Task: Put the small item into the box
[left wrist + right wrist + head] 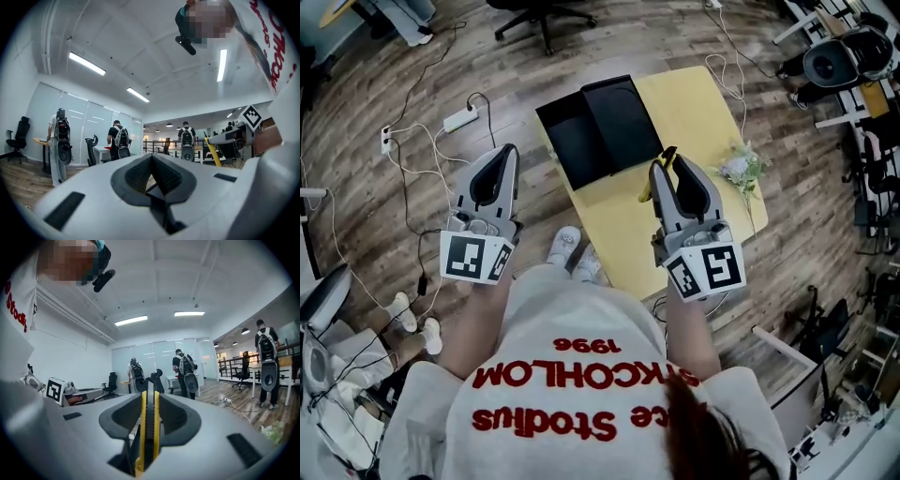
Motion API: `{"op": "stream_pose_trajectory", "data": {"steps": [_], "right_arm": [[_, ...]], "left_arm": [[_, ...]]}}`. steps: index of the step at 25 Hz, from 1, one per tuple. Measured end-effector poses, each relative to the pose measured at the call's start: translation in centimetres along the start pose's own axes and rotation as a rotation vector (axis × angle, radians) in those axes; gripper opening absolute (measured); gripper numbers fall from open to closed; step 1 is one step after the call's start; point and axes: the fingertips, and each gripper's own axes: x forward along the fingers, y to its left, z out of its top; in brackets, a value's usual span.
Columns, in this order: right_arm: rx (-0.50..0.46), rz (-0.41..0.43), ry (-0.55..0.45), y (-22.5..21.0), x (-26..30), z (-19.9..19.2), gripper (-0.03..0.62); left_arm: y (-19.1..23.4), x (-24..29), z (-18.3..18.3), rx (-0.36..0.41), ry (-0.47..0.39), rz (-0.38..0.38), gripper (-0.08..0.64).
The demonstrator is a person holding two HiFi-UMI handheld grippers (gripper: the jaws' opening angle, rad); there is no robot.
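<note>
As seen from the head view, the right gripper [662,165] was clamped on the small item [668,155], a slim yellow-and-black thing. One end of it poked out just past the jaw tips and a yellow bit showed beside the jaws on the left. That gripper hung over the near part of the yellow table [698,98]. The open black box [605,127] lay ahead of its tips and to their left, apart from both the item and the jaws. A small bunch of flowers [739,169] lay just to its right. The left gripper [508,150] was held over the wooden floor, off the table's left edge and level with the other, with the box ahead and to its right.

From the left gripper view, the left gripper [152,159] had its dark pads drawn together, and nothing stood between them. The right gripper [234,136] showed far off to its right, the yellow item [213,152] sticking out of it.

From the right gripper view, the right gripper [150,397] gripped the small item [150,427], which ran lengthwise between the jaws as a black strip edged in yellow, both pads pressed on its sides
</note>
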Motion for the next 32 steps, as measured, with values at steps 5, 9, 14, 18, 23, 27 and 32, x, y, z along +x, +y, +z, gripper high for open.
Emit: {"op": "stream_pose_trajectory", "data": {"steps": [5,9,14,18,23,27,32], "right_arm": [[0.008,0.054,0.041,0.8,3.5,-1.8,0.118],[0.046,0.070,0.131,0.8,7.4,-5.5,0.118],[0.075,0.105,0.222,1.1,11.7,-10.2,0.118],[0.070,0.123,0.301,1.7,14.5,-14.0,0.118],[0.058,0.142,0.478,2.5,16.8,-19.7,0.118],[0.034,0.144,0.582,3.0,18.4,-22.1,0.120],[-0.016,0.159,0.691,4.1,19.4,-23.9,0.120]], "left_arm": [[1.2,-0.5,-2.3,-0.041,0.031,0.036,0.006],[2.5,-0.7,-4.1,-0.065,0.059,0.056,0.006],[4.0,-1.3,-6.5,-0.103,0.108,0.086,0.006],[5.2,-2.4,-8.6,-0.131,0.144,0.115,0.006],[6.0,-3.8,-10.4,-0.150,0.172,0.137,0.006],[6.8,-3.9,-11.3,-0.164,0.189,0.138,0.006],[7.2,-3.9,-11.8,-0.174,0.196,0.139,0.006]]}}
